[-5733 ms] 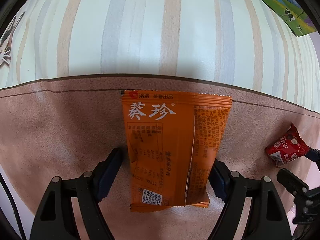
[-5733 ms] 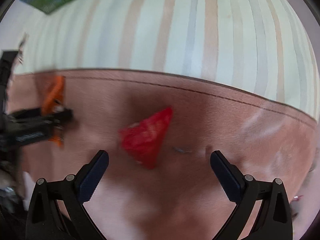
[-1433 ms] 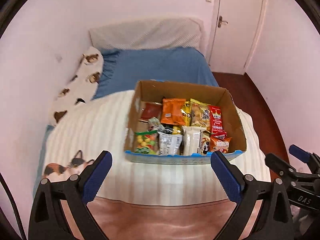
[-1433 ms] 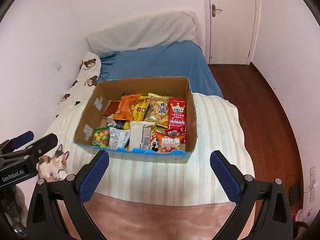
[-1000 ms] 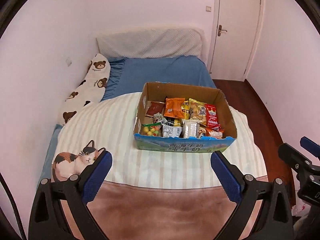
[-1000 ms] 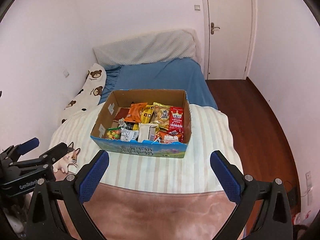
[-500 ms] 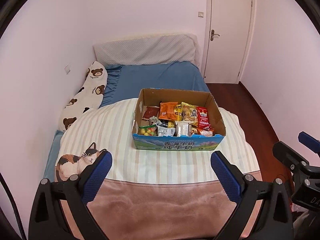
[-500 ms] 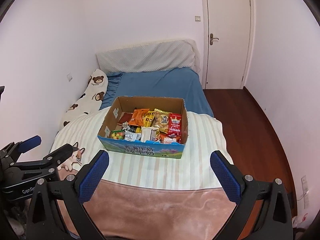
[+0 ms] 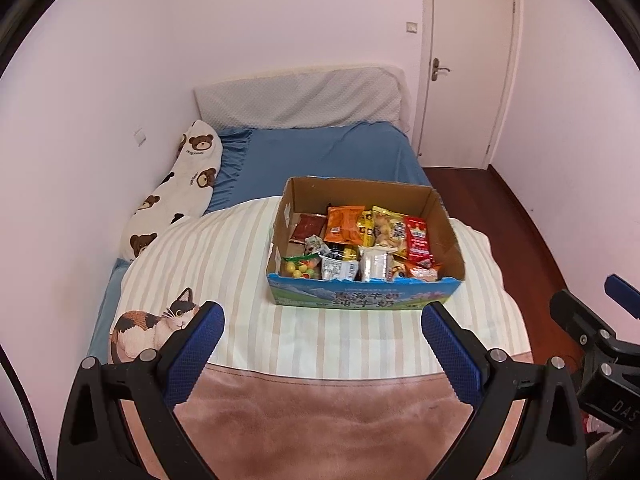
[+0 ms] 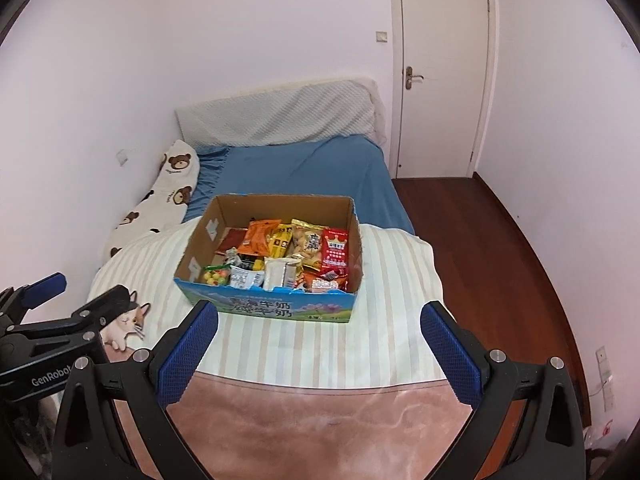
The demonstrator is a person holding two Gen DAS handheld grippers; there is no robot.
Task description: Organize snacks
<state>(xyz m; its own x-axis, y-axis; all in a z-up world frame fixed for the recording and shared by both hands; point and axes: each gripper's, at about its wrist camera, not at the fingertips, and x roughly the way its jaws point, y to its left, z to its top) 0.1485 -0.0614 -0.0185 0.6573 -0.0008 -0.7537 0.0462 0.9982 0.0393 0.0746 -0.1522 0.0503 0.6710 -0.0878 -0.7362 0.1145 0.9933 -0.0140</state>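
Cardboard box (image 9: 366,298) of snacks (image 9: 360,246) sits mid-frame on the striped blanket (image 9: 224,264) of the bed (image 9: 320,160), packets heaped to its rim. Both left tongs (image 9: 322,344) and right tongs (image 10: 320,342) hang wide and empty, well back. Soft bedding could let the box tip if nudged, spilling the loose top packets.

An open cardboard box (image 9: 362,296) sits upright on the striped blanket, packed with colourful snack packets (image 9: 346,229).
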